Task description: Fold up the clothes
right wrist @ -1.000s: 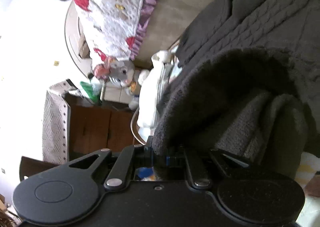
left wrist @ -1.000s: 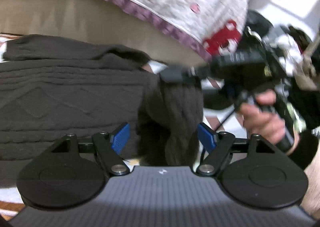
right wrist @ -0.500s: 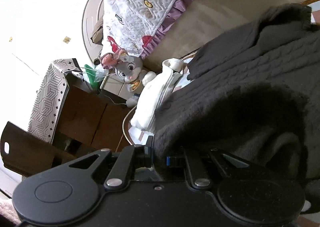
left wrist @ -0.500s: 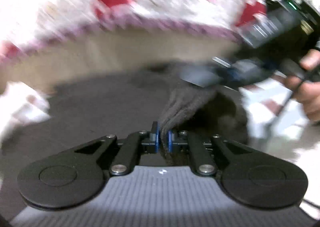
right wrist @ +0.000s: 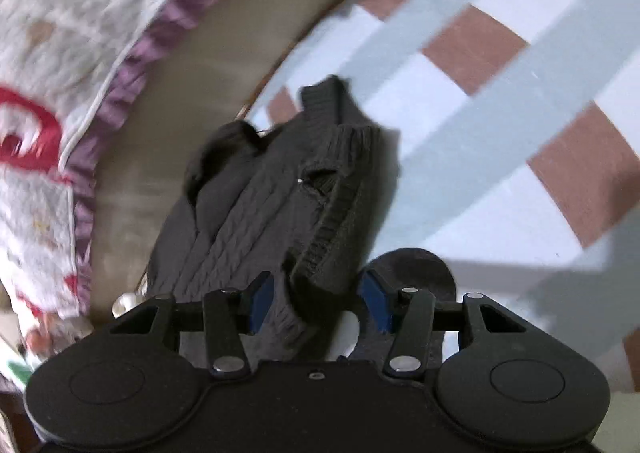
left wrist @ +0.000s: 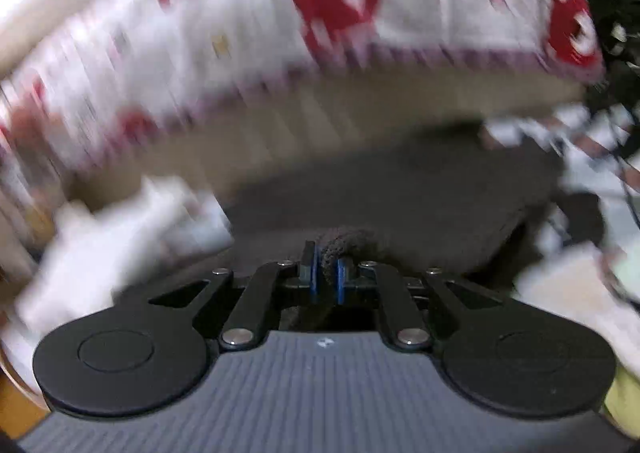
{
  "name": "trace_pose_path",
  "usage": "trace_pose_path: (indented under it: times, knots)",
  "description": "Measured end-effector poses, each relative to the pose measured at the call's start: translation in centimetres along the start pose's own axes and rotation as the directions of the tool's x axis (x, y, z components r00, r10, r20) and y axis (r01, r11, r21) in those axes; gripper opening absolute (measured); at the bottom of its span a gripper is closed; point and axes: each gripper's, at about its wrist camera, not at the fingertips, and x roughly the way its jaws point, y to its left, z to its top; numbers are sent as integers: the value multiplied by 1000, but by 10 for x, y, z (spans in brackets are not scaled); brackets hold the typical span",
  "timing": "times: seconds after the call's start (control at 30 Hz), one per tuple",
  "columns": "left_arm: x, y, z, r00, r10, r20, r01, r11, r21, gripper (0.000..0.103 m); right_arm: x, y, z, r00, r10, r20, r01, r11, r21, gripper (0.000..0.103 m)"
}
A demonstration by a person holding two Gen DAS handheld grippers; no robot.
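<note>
— What has your left gripper (left wrist: 326, 277) got?

— It's clamped on a fold of the dark knitted sweater (left wrist: 400, 193), which spreads ahead of it, blurred.

— And the right?

— My right gripper (right wrist: 318, 303) has just been opening; its jaws stand apart, the sweater's ribbed hem (right wrist: 320, 253) loose between them on the checked cloth (right wrist: 500, 113).

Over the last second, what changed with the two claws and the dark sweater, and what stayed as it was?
The left claw, open a second ago, closed on a fold of the dark sweater and now pinches it. The right claw, which was shut on the knit, has just been opening; the hem lies loose between its pads. Both views swung. The sweater stays on the checked sheet beside the quilt.
</note>
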Motion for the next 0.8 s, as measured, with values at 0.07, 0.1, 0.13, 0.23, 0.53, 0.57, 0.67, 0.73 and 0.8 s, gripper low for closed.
trace_pose_path:
  times: [0.07,0.1,0.13,0.23,0.53,0.57,0.67,0.73,0.8]
  knots:
    - [5,-5,-17,998,-19,-57,21,999,30,9,7,8,1,1000,-17,0,17,1000,-21,57]
    - [8,-7,-25,996,-28,-85,32,999,44,9,10,13,1,1000,-31,-3,31,999,-45,59]
    - [8,-8,-30,995,-39,-90,44,998,55,9,14,16,2,999,-44,-11,43,997,-65,60]
    - [7,-4,-31,992,-93,-88,94,996,7,9,29,25,1,996,-80,-49,74,991,-110,60]
    - [4,15,-31,990,-133,-54,126,985,-114,8,57,32,20,990,-137,-27,134,987,-90,65]
    - [3,14,-30,991,-126,-47,121,987,-106,8,57,33,25,989,-148,2,147,985,-90,68]
    - [-2,8,-24,998,-14,-65,15,1000,18,8,67,37,33,964,-259,60,265,955,-130,73]
    - [-5,16,-20,997,-3,-77,3,1000,-3,8,76,41,33,943,-320,86,331,925,-185,75]
    - [-7,26,-17,996,-42,-81,35,996,-85,8,83,47,30,946,-308,98,323,912,-254,80]
